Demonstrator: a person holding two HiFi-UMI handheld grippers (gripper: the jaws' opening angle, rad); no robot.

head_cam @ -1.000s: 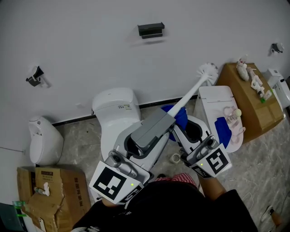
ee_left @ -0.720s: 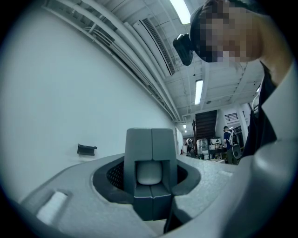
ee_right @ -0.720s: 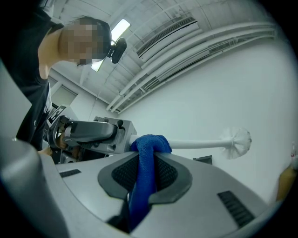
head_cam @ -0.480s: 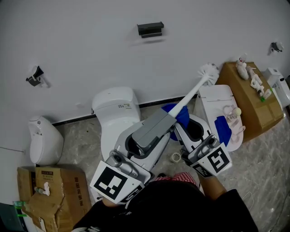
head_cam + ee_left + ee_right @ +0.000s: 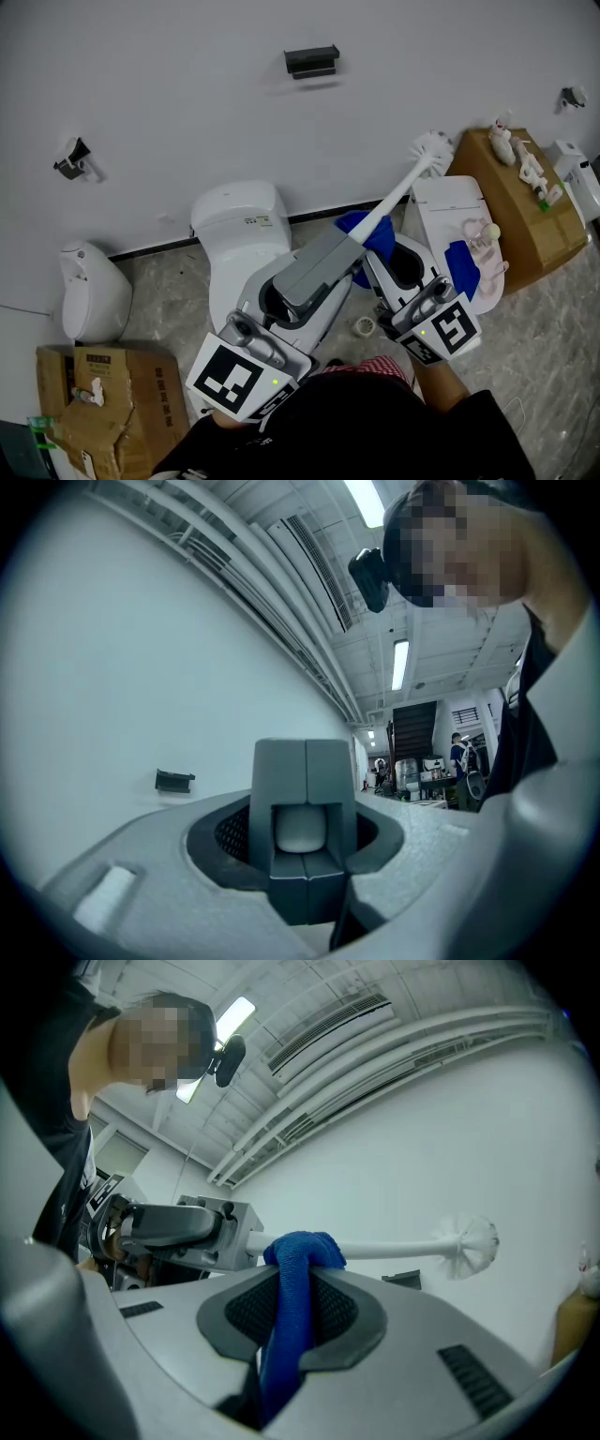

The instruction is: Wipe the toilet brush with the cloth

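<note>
A white toilet brush [image 5: 398, 192] points up and to the right, its bristle head [image 5: 433, 145] near the wall. My left gripper [image 5: 349, 246] is shut on the handle's lower end; in the left gripper view the white handle end [image 5: 300, 827] sits between the closed jaws of that gripper [image 5: 305, 761]. My right gripper [image 5: 373, 257] is shut on a blue cloth [image 5: 372, 234], which wraps over the handle just past the left jaws. The right gripper view shows the cloth [image 5: 292, 1269] rising from the right gripper [image 5: 289, 1290] and draped over the handle [image 5: 394, 1249], with the brush head [image 5: 473, 1241] beyond.
Below the grippers stand two white toilets [image 5: 239, 230] [image 5: 450, 202], the right one with a blue item [image 5: 461, 262] on its rim. A cardboard box [image 5: 520, 206] with small objects sits at right, another box [image 5: 103, 403] at lower left, and a white fixture [image 5: 89, 291] at left. A tape roll [image 5: 364, 326] lies on the floor.
The right gripper and the blue cloth have shifted slightly up the handle toward the brush head. The left gripper holds still.
</note>
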